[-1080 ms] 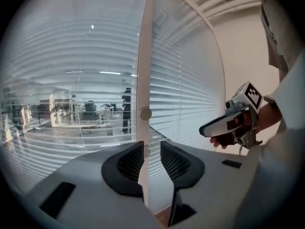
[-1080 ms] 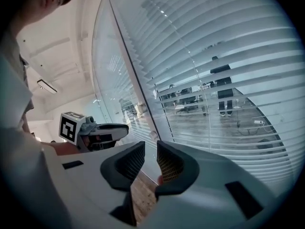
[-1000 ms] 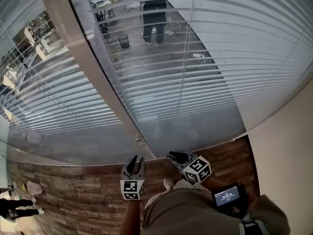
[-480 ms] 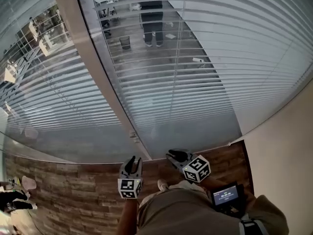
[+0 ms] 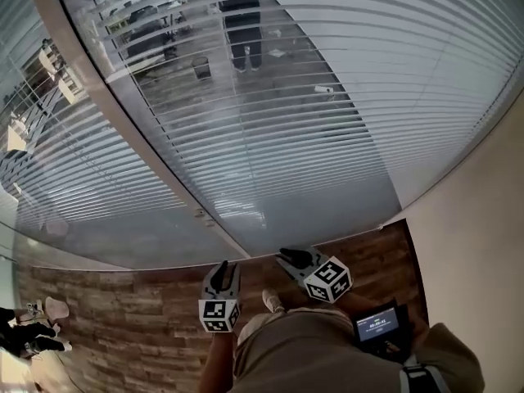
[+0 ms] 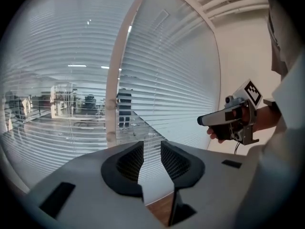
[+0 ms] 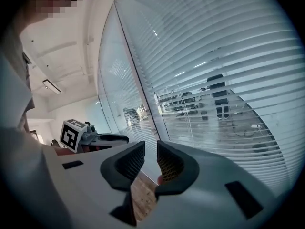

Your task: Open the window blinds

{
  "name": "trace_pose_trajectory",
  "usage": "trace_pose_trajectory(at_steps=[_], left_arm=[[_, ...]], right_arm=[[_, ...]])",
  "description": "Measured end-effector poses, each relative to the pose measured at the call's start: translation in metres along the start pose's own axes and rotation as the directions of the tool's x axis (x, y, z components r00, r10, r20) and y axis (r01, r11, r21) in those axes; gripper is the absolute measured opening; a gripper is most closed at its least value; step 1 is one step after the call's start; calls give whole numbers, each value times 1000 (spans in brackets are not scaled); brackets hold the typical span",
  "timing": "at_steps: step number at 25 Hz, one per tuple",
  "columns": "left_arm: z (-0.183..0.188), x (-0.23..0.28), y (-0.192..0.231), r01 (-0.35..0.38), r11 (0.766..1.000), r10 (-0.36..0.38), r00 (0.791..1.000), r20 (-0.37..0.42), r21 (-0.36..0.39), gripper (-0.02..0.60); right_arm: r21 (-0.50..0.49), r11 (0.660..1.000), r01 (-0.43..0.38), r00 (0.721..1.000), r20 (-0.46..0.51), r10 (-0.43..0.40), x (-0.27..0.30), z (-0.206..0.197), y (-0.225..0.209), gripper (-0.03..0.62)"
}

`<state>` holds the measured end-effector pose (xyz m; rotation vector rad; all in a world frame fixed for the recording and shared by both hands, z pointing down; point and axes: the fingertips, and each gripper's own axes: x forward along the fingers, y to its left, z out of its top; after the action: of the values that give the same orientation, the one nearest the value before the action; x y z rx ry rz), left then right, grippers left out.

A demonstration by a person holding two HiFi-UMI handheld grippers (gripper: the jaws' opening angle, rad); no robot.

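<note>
The left gripper point(image 5: 223, 268) has its jaws slightly apart and empty, and so does the right gripper point(image 5: 286, 258). Both are held low, short of the window blinds point(image 5: 327, 121), which hang lowered just ahead. Beyond the blinds stands a small bin point(image 5: 201, 68); its contents cannot be made out. Since a second ago, the frame post point(image 5: 139, 137) has slid left in the head view.

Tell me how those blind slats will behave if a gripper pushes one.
The slats look thin and long, so one would probably flex and tilt, not resist. Being so thin, they are likely light. Their glossy faces suggest a grip might slip.
</note>
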<state>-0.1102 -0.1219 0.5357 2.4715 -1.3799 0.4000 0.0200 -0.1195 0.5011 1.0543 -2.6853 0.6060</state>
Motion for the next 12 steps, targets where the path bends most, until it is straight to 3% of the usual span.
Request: trace_pose_trajectory(at_steps=[9, 12], left_arm=[[-39, -25, -98, 7, 1000, -7, 1000, -15, 7, 107], [-73, -45, -137, 5, 1000, -5, 1000, 1, 7, 109]], right_arm=[[19, 1000, 2, 1000, 16, -3, -94, -50, 12, 86], [9, 1000, 11, 1000, 25, -11, -130, -91, 22, 81]])
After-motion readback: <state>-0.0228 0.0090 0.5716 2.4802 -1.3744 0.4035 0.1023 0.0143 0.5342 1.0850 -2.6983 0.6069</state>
